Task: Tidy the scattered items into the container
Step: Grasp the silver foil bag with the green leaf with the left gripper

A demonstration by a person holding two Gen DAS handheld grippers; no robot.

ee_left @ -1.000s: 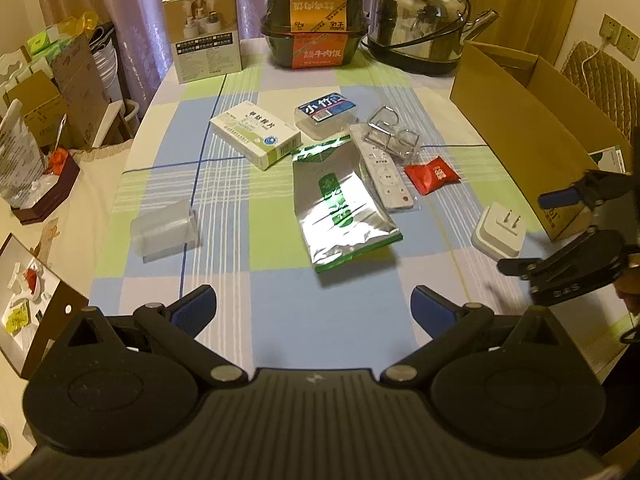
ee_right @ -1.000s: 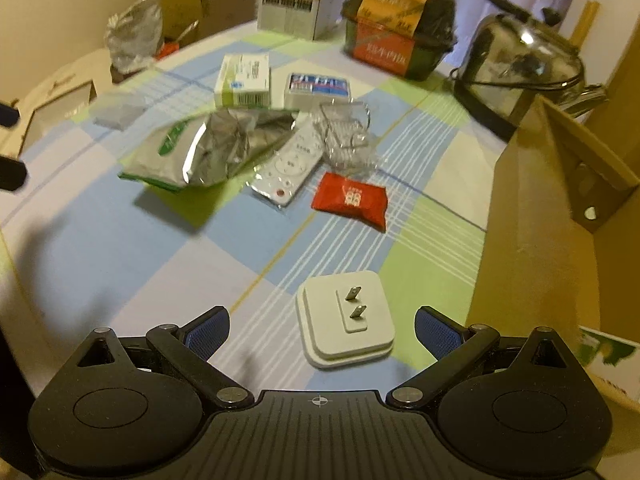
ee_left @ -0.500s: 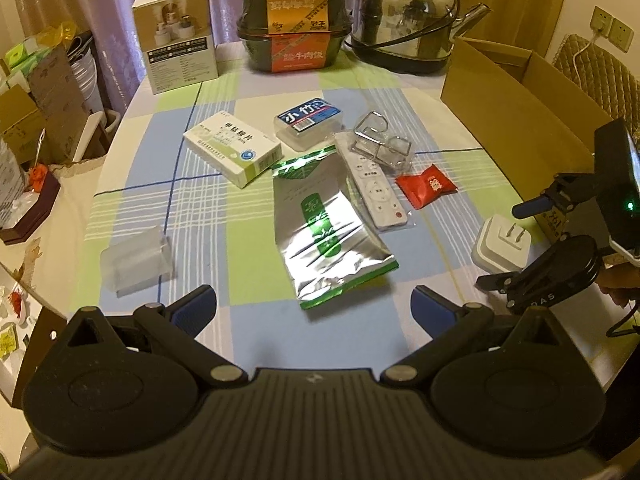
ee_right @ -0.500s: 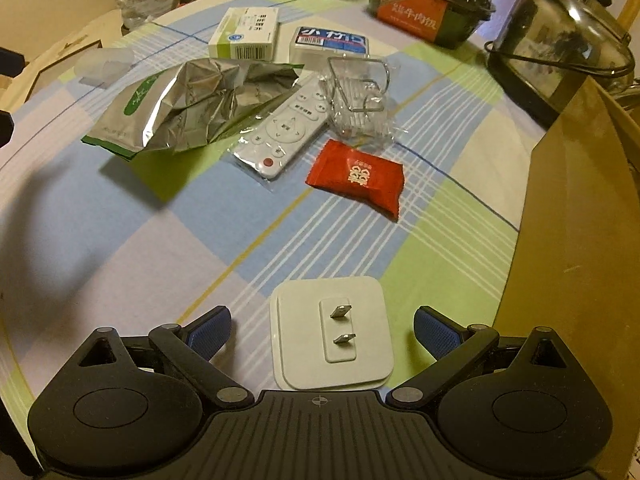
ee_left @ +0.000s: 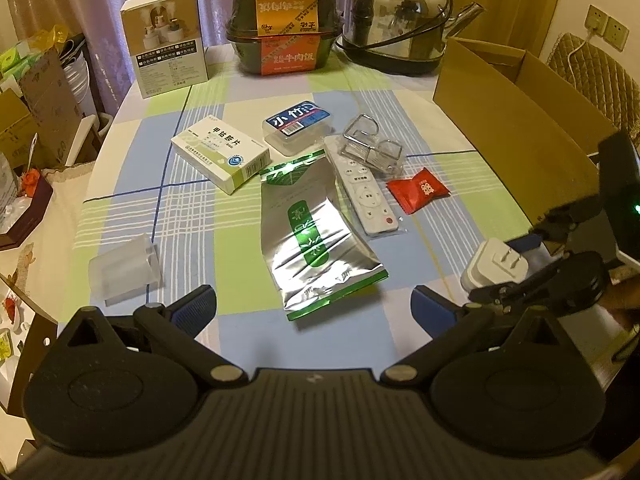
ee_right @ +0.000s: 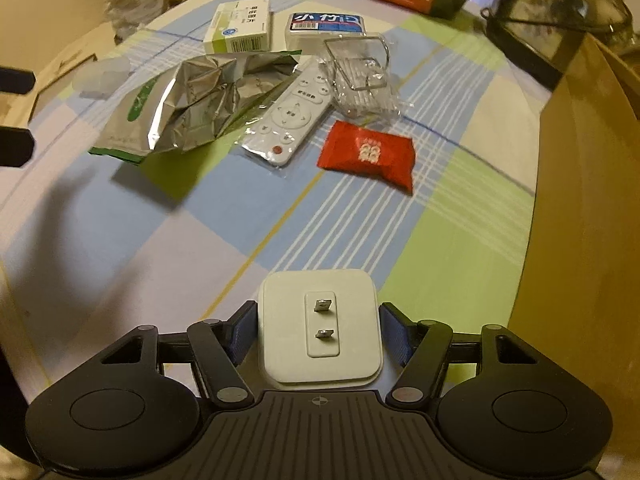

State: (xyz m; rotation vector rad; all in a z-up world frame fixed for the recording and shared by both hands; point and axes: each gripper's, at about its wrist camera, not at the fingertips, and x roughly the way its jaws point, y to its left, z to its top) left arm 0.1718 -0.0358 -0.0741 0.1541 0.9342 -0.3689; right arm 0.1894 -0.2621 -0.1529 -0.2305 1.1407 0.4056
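My right gripper [ee_right: 319, 332] is shut on a white plug adapter [ee_right: 320, 308], one blue pad on each side, prongs up. In the left wrist view the adapter [ee_left: 494, 262] looks tilted in that gripper [ee_left: 520, 264], beside the open cardboard box [ee_left: 520, 120]. My left gripper [ee_left: 314, 304] is open and holds nothing, near the table's front edge. On the checked cloth lie a silver pouch [ee_left: 316, 232], a white remote [ee_left: 366, 196], a red packet [ee_left: 418, 192], a medicine box [ee_left: 220, 156], a blue-labelled clear box [ee_left: 298, 126], a clear wire-handled case [ee_left: 372, 148] and a translucent tub [ee_left: 124, 272].
At the table's far end stand a steel kettle [ee_left: 400, 28], a dark meal bowl with an orange label [ee_left: 284, 28] and a white carton [ee_left: 168, 36]. The box wall [ee_right: 580, 200] rises close on my right gripper's right. Cartons and clutter sit beyond the table's left edge.
My right gripper moved forward over the plug adapter and shut on it; the adapter now looks tilted. The left gripper drifted slightly and stayed open.
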